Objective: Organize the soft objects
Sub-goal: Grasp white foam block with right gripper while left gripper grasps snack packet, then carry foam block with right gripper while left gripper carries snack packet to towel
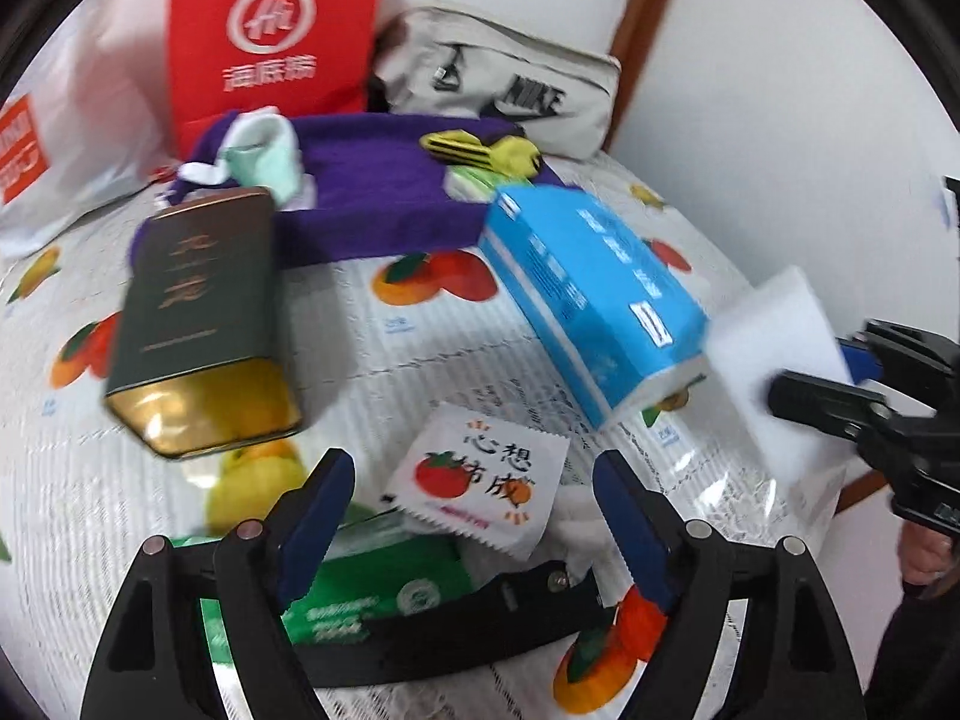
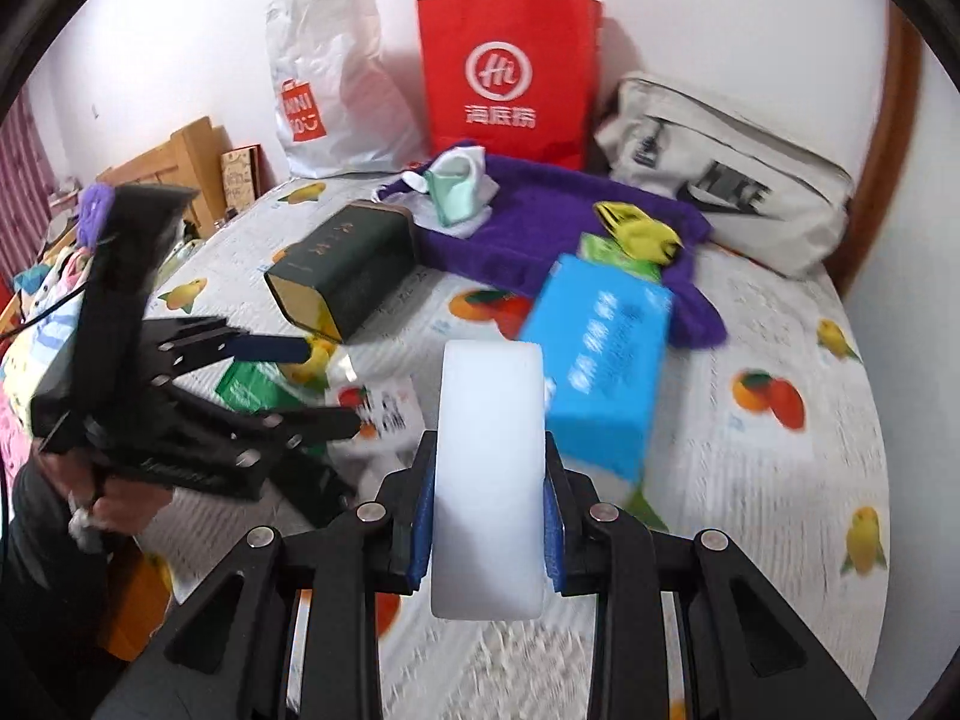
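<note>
Pinching one white sponge (image 2: 489, 480), right gripper (image 2: 487, 516); left gripper (image 1: 474, 516) spread, empty; one blue tissue pack (image 1: 594, 294).

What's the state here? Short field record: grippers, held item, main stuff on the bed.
right gripper: shut on white sponge block, held above the bed
left gripper: open, holding nothing, over the white sachet with tomato print
surface: fruit-print bedspread
blue tissue pack: lying tilted, far end resting on the purple towel
dark green tin: on its side, gold end toward the camera
green packet: under the left gripper
back wall: red paper bag, white plastic bag, grey Nike bag
</note>
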A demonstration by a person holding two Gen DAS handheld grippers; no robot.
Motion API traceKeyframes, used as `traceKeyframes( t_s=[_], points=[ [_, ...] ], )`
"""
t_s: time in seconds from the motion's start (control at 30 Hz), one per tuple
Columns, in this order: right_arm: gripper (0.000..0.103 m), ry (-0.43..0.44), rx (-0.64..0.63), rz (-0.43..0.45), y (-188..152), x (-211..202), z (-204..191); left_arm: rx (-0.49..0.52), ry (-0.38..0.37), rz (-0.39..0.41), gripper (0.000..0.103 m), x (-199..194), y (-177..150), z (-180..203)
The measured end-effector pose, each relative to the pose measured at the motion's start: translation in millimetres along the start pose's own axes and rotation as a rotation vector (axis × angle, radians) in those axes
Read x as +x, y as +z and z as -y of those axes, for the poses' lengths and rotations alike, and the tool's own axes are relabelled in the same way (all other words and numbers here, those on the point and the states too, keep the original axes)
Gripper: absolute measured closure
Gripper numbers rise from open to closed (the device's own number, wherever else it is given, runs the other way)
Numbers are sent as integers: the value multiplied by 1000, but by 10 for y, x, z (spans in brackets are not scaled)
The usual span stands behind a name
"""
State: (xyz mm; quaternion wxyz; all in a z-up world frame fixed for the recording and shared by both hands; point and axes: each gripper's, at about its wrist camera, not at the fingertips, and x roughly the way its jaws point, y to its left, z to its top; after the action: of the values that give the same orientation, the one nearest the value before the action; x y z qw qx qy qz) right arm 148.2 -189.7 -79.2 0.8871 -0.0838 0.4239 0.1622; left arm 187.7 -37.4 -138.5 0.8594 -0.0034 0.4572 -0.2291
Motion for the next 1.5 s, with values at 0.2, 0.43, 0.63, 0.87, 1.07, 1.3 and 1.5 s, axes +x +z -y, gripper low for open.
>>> traceKeyframes(
  t_s=[0.2,0.43,0.63,0.87,1.07,1.3,1.5],
  points=[
    [74,-36,88,-24,-280,-79,149,69,-1,-70,22,269,3,62],
    [74,-81,156,-43,-401,-89,182,125,-58,-102,26,371,22,36],
    [74,-111,184,-78,-430,-10,109,128,-82,-102,60,352,54,-53],
    [74,-122,203,-71,-500,-83,8,74,-116,-69,62,221,48,-203],
    [74,-107,194,-51,-546,-157,-18,35,-68,-17,62,-1,58,-260],
    [74,-80,190,-61,-583,-17,69,-66,17,28,62,-261,-135,-399],
    [74,-39,173,-69,-595,216,122,-183,81,37,62,-380,-340,-589]
  ],
)
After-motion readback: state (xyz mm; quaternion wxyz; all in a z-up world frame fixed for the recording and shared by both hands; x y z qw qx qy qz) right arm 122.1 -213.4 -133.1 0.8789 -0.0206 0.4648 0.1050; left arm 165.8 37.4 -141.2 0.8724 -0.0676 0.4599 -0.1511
